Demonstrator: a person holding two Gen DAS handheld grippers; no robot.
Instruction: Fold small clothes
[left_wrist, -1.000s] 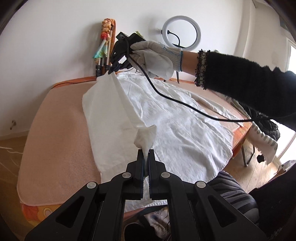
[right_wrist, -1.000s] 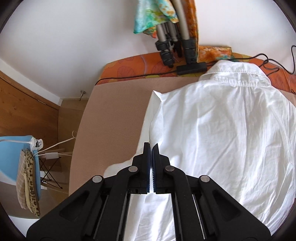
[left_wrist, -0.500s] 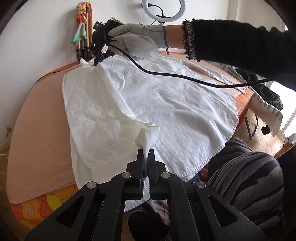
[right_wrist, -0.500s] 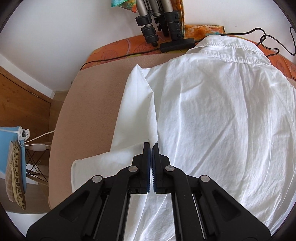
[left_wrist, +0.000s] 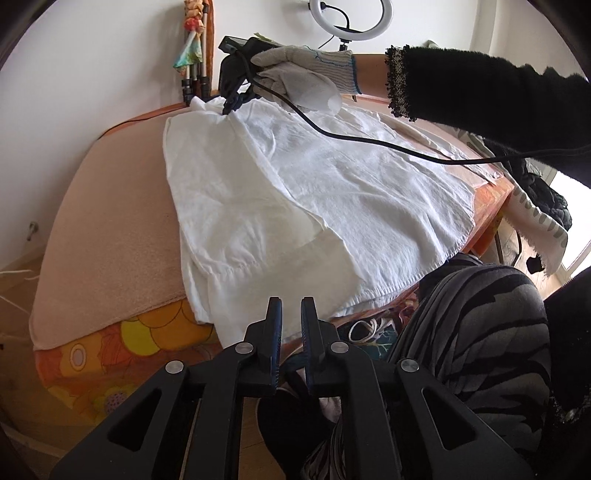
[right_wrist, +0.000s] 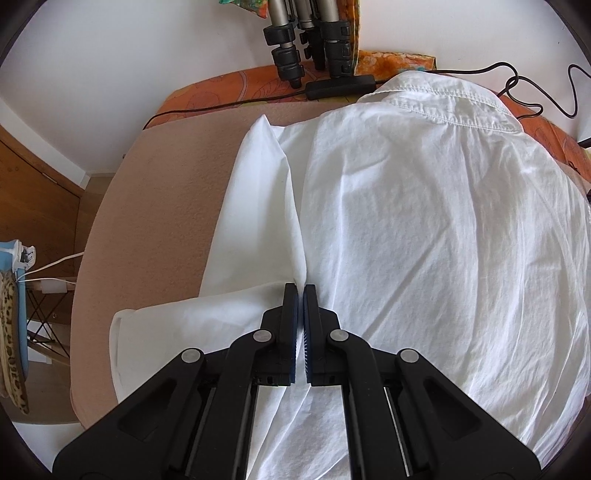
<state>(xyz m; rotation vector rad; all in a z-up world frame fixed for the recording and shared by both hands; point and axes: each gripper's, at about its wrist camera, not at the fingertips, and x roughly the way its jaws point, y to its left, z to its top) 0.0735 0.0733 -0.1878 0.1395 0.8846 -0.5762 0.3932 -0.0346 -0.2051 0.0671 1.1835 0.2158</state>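
The white shirt (left_wrist: 332, 192) is lying spread over the tan blanket (left_wrist: 110, 221), back side up, with its collar (right_wrist: 436, 99) toward the wall and its hem hanging over the near edge of the blanket. One side panel is lying folded inward across the back of the shirt, its loose corner resting flat near the hem.

The left gripper (left_wrist: 291, 306) is hovering just off the hem end of the shirt, tilted down toward it. Its jaws have just been opening and are now standing slightly apart with a clear gap; no cloth is sitting between them, and the folded panel is lying free just beyond the tips.

The right gripper (right_wrist: 300, 291) is pointing steeply down near the collar end of the shirt, at the top of the fold. Its jaws are pressed together, and a thin ridge of shirt fabric is running into them, so it is pinching the shirt at the crease between the folded panel and the back. In the left wrist view the same gripper (left_wrist: 231, 105) is touching the shirt beside the collar, held by a gloved hand (left_wrist: 299, 79) that is reaching over the shirt from the right, wrist bent downward, a black sleeve (left_wrist: 480, 99) behind it and a black cable (left_wrist: 369, 142) trailing across the shirt.
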